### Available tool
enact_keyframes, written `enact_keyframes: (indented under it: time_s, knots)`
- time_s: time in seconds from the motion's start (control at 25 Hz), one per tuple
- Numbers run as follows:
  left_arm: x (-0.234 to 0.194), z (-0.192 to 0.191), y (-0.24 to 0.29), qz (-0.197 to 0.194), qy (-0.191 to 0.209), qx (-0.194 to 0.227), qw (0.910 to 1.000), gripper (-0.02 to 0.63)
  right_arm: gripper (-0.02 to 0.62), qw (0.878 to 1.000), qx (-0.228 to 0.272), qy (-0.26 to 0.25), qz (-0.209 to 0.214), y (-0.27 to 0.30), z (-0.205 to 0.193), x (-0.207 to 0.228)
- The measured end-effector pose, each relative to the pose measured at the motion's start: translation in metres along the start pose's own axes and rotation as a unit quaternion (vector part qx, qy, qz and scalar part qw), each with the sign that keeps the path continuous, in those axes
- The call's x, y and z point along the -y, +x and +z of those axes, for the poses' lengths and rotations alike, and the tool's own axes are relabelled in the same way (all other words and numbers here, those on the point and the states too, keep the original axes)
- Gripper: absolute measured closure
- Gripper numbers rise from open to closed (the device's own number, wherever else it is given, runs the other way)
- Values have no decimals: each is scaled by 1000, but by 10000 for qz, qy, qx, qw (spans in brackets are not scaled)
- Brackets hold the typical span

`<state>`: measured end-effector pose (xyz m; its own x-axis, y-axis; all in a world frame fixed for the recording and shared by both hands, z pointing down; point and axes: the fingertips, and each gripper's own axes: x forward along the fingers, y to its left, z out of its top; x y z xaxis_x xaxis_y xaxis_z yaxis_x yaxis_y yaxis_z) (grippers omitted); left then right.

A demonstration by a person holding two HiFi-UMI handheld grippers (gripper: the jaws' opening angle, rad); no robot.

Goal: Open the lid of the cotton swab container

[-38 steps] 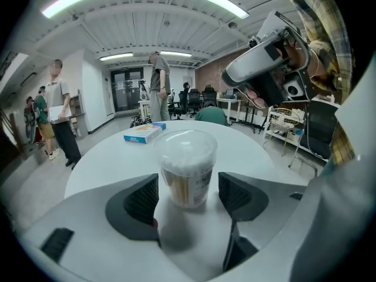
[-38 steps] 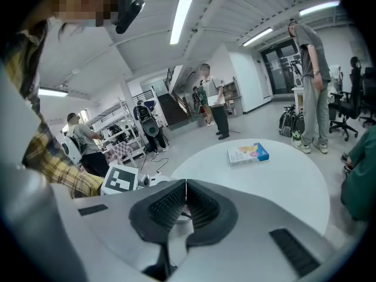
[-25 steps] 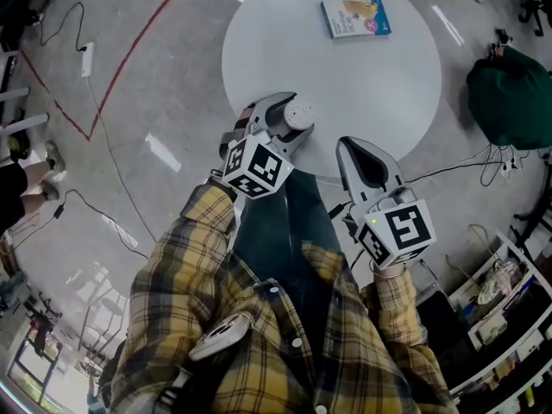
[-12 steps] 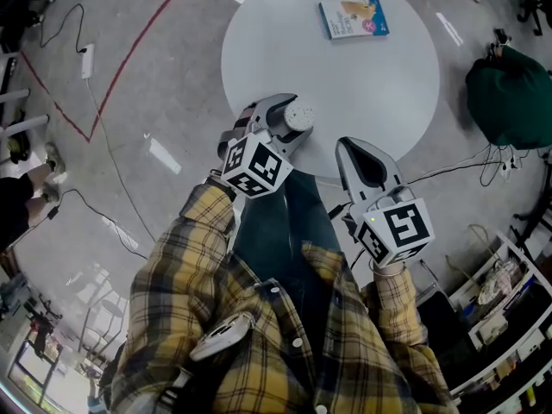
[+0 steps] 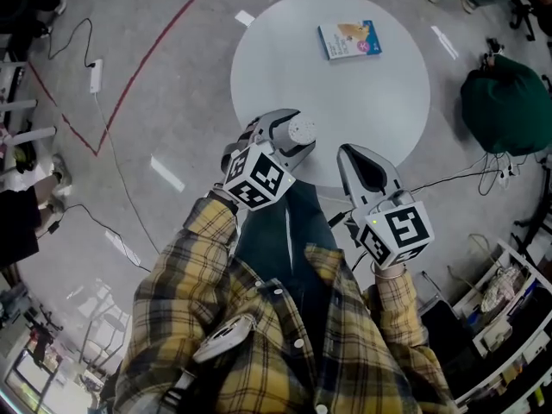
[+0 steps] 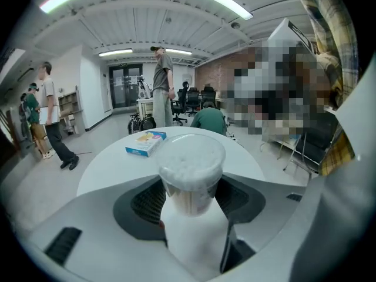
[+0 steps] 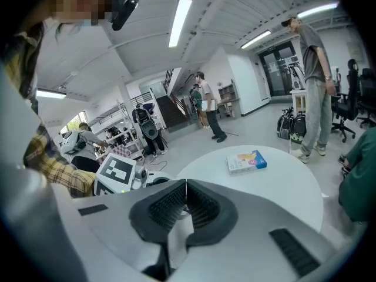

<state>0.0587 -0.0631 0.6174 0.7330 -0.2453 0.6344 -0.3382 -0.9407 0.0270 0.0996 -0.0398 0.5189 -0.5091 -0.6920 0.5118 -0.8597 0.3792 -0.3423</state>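
Left claw [image 6: 189, 207], jaws wide, grips the swab container [image 6: 191, 166], lid on, over the worktop's [image 5: 379, 102] near edge. Right claw [image 7: 185, 201] is clenched, empty. Left gripper view shows swabs inside; head view only the top.

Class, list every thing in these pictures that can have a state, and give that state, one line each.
cotton swab container: closed, lid on, held in the left gripper.
left gripper: shut on the cotton swab container.
right gripper: shut, empty.
box: lying flat on the table.
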Motion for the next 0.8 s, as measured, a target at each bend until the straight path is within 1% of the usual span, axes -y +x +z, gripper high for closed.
enact_keyframes:
  time_s: [0.16,0.28,0.4,0.52,0.68,0.8]
  knots:
    - [-10,19,-10,41,8,26,10000,334,578,9999,136,-12,-31,0,16,0]
    - [-7,36,-25,-13,-28,92,10000,334,578,9997,206,63,-81,-9,28,-5]
    - [-7,58,-42,-25,52,200,9998,334,578,9993,352,71,-77,-17,45,-8]
    - [-1,81,-62,-64,30,273,9996,334,578,9990,426,95,-65,-30,58,-13]
    - [-2,112,-80,-16,209,330,9992,334,578,9981,621,-22,26,-40,82,-14]
    - [0,127,-95,-26,316,240,9992,334,578,9970,743,-152,129,-46,98,-20]
